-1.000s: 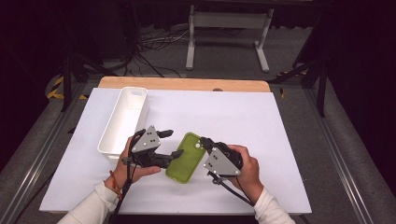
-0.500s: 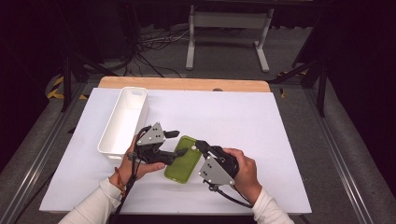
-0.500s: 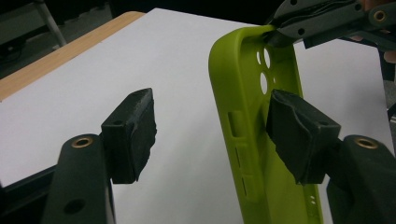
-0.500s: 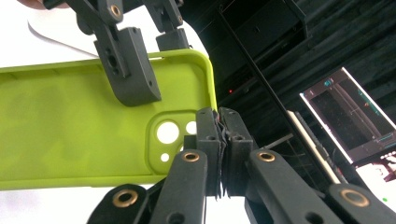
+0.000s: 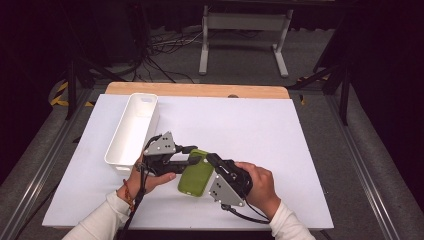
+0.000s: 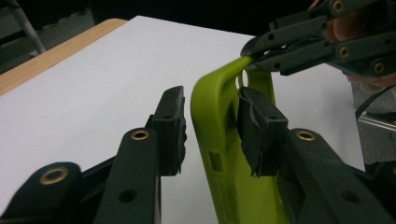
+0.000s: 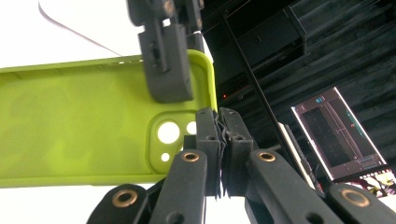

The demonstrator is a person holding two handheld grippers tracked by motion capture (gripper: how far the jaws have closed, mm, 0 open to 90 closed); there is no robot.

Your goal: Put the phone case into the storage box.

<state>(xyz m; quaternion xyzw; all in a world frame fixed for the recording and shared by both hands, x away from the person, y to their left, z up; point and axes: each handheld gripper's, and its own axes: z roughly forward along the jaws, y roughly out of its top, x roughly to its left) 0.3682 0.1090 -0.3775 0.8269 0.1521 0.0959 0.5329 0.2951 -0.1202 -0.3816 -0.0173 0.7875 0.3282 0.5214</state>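
A lime-green phone case (image 5: pixel 197 179) is held off the white table near its front, tipped up on one long edge. My right gripper (image 5: pixel 210 159) is shut on the case's rim beside the camera cut-out (image 7: pixel 168 133), its pads (image 7: pixel 208 130) pinched tight. My left gripper (image 5: pixel 196 155) comes in from the left and straddles the case's top end. Its jaws have just been closing with the case (image 6: pixel 212 126) between them. One pad (image 6: pixel 254 126) lies against the inside; the other pad (image 6: pixel 173 121) stands a sliver off the back.
A long white bin (image 5: pixel 132 130) stands at the left of the white table sheet (image 5: pixel 250 130), close behind my left hand. A wooden strip (image 5: pixel 200 90) edges the far side. A metal stand (image 5: pixel 240 30) and cables lie on the floor beyond.
The case has tipped from lying fairly flat to standing on edge. My right hand has shifted slightly toward the front. The left jaws have narrowed around the case's end.
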